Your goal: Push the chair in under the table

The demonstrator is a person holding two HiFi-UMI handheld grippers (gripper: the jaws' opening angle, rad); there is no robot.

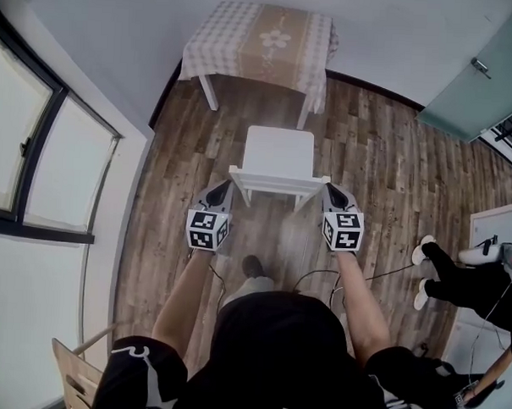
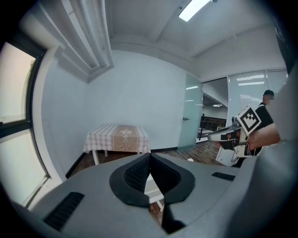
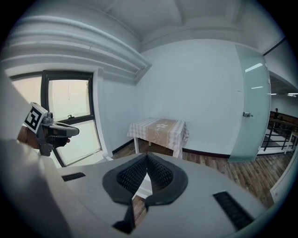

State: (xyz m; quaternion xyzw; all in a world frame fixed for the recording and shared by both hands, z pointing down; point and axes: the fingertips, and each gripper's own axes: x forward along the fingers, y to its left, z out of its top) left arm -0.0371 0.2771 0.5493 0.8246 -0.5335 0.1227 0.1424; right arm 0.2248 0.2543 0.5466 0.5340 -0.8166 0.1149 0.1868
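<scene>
A white chair point(image 1: 278, 159) stands on the wood floor a short way in front of a small table point(image 1: 261, 40) with a checked cloth, its back rail toward me. My left gripper point(image 1: 227, 185) is shut and empty at the rail's left end. My right gripper point(image 1: 329, 189) is shut and empty at the rail's right end. Whether either tip touches the rail I cannot tell. In the left gripper view the jaws point(image 2: 149, 160) meet, with the table point(image 2: 117, 138) beyond. In the right gripper view the jaws point(image 3: 146, 161) meet too, the table point(image 3: 159, 130) ahead.
A wall with a dark-framed window point(image 1: 34, 147) runs along the left. A frosted glass door point(image 1: 478, 73) is at the far right. Another person's legs and white shoes point(image 1: 425, 270) are at the right, with a cable point(image 1: 380, 274) on the floor.
</scene>
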